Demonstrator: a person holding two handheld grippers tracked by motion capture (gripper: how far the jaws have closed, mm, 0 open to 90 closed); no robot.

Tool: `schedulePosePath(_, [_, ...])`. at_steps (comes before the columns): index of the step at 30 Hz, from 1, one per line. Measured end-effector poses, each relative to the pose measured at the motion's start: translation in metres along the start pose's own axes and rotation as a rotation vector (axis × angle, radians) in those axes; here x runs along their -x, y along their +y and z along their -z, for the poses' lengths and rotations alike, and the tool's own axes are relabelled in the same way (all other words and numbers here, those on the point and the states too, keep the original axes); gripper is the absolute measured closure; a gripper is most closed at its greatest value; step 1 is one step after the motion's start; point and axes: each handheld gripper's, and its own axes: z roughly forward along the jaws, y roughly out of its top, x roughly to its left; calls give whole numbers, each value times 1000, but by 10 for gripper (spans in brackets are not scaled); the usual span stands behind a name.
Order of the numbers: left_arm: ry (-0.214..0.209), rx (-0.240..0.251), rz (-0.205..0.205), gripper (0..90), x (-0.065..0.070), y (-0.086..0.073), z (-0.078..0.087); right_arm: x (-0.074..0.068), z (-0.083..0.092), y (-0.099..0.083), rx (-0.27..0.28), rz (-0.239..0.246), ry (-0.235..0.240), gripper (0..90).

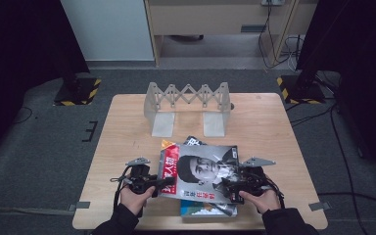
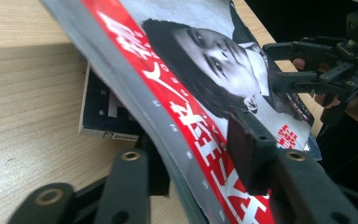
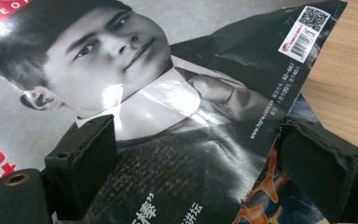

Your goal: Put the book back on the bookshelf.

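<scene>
Both hands come in low, one on each side. The left gripper (image 1: 157, 187) has one jaw up and one down, pinching. The right gripper (image 1: 229, 186) has its jaws apart.

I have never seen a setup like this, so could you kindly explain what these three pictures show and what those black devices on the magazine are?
A person sits at a wooden table with a hand-held two-jaw gripper in each hand. One picture looks down from above; the other two come from cameras riding on each gripper. The left gripper has one jaw above and one below the red spine edge of the top magazine, lifting it. The right gripper has its jaws astride the magazine's opposite side; whether its pads press cannot be told. More magazines lie underneath. A grey expandable book rack stands farther back.
</scene>
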Motion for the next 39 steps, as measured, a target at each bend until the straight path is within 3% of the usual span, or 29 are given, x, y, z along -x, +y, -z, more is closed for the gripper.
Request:
schedulePosePath(4, [-8,6,9,718,2,4,2,0,0,0,0,-10,2,119])
schedulePosePath(13, [-13,-6,6,723,3,5,1,1,0,0,1,-6,3,117])
schedulePosePath(20, [-38,41,8,817,4,9,7,3,1,1,7,-23,14,119])
schedulePosePath(29, [-68,73,4,853,10,19,12,7,5,4,27,-32,21,135])
schedulePosePath(38, [-104,126,15,861,12,32,22,26,17,7,78,-75,-24,126])
schedulePosePath(39, [-115,137,12,861,14,35,24,35,21,7,91,-86,-51,126])
